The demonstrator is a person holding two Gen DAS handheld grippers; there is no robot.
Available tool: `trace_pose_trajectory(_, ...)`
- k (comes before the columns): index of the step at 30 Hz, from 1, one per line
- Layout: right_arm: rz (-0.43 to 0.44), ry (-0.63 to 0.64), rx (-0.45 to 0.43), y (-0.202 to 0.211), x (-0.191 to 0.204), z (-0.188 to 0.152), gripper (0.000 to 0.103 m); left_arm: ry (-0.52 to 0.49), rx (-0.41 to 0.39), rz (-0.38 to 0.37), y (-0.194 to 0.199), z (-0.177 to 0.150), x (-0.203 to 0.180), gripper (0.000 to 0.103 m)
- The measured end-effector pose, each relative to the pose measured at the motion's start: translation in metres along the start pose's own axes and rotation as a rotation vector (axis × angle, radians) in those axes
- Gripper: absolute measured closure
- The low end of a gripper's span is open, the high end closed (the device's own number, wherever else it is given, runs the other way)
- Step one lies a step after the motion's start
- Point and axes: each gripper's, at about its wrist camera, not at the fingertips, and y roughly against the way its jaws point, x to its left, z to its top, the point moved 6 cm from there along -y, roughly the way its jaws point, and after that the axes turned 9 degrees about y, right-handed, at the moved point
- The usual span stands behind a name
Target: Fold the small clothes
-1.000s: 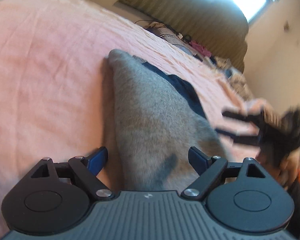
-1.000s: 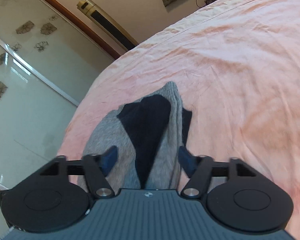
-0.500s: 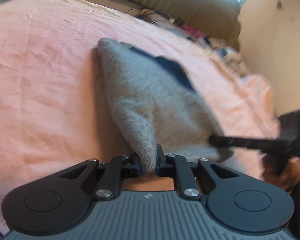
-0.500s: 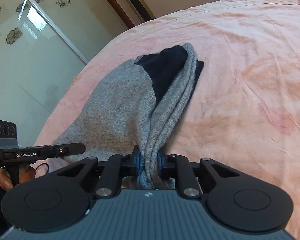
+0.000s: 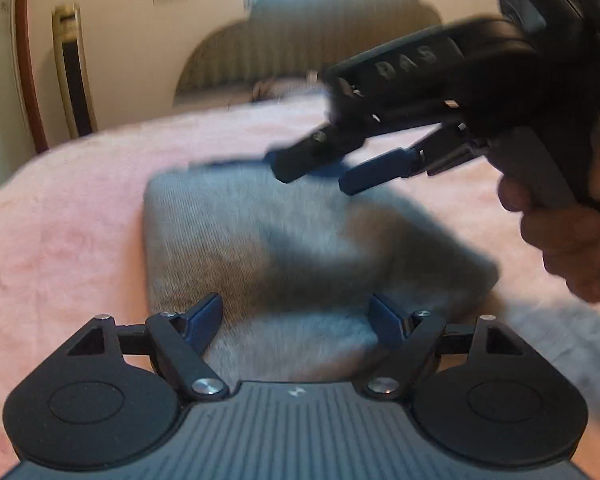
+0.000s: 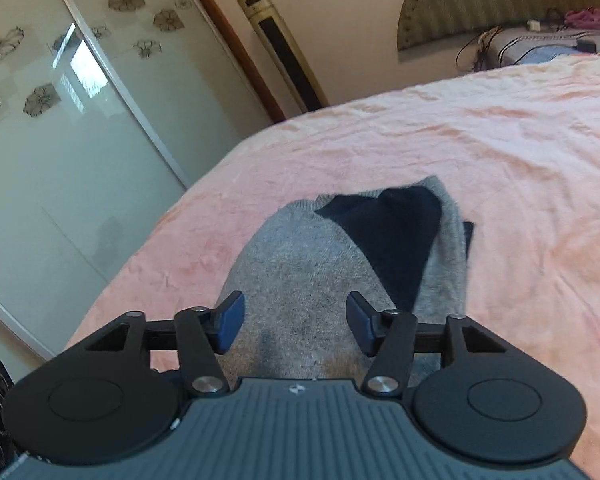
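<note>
Left wrist view: both grippers, left gripper (image 5: 296,322) and right gripper (image 6: 296,326), have just released the grey sock (image 5: 284,240); jaws opening wide, it lies folded on the pink bedsheet (image 5: 60,248), so this fold looks complete.

My left gripper (image 5: 296,322) opens above the grey garment (image 5: 284,240); my right gripper (image 5: 320,170), blurred, seems clear of it.

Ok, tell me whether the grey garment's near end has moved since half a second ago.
Yes. The grey garment was pinched up by the right gripper; now its near end has dropped flat on the pink bedspread, between opening jaws that no longer press it.
</note>
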Motion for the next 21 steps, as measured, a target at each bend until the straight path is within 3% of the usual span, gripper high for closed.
trace_pose_trajectory(1,0.001,0.003,0.045,-0.012,-0.008,-0.008,0.037,0.019,-0.01,-0.021,0.001,-0.002,0.004,0.023)
trace_pose_trajectory(2,0.014,0.027,0.008,-0.008,-0.009,-0.012,0.04,0.047,-0.009,-0.045,0.003,-0.001,0.009,0.023)
trace_pose_trajectory(4,0.004,0.013,0.042,-0.001,-0.01,-0.014,0.048,0.059,-0.005,-0.061,0.003,-0.001,0.014,0.023)
trace_pose_trajectory(6,-0.036,0.019,0.069,0.004,-0.006,-0.006,0.048,0.06,-0.008,-0.059,0.001,-0.001,0.01,0.023)
trace_pose_trajectory(10,-0.068,0.095,-0.044,0.013,0.009,0.033,0.027,0.057,-0.006,-0.054,-0.002,0.0,0.008,0.02)
trace_pose_trajectory(13,-0.088,0.082,-0.018,-0.016,-0.002,0.058,0.025,0.057,-0.006,-0.052,-0.001,0.0,0.009,0.02)
trace_pose_trajectory(16,-0.216,0.111,0.102,-0.061,-0.033,0.052,0.025,0.057,-0.008,-0.051,0.0,-0.001,0.008,0.02)
trace_pose_trajectory(19,-0.214,0.162,0.038,-0.066,-0.048,0.041,0.023,0.063,-0.01,-0.056,0.001,-0.002,0.008,0.02)
trace_pose_trajectory(21,-0.226,0.177,0.05,-0.064,-0.045,0.039,0.023,0.064,-0.01,-0.057,0.001,-0.002,0.008,0.02)
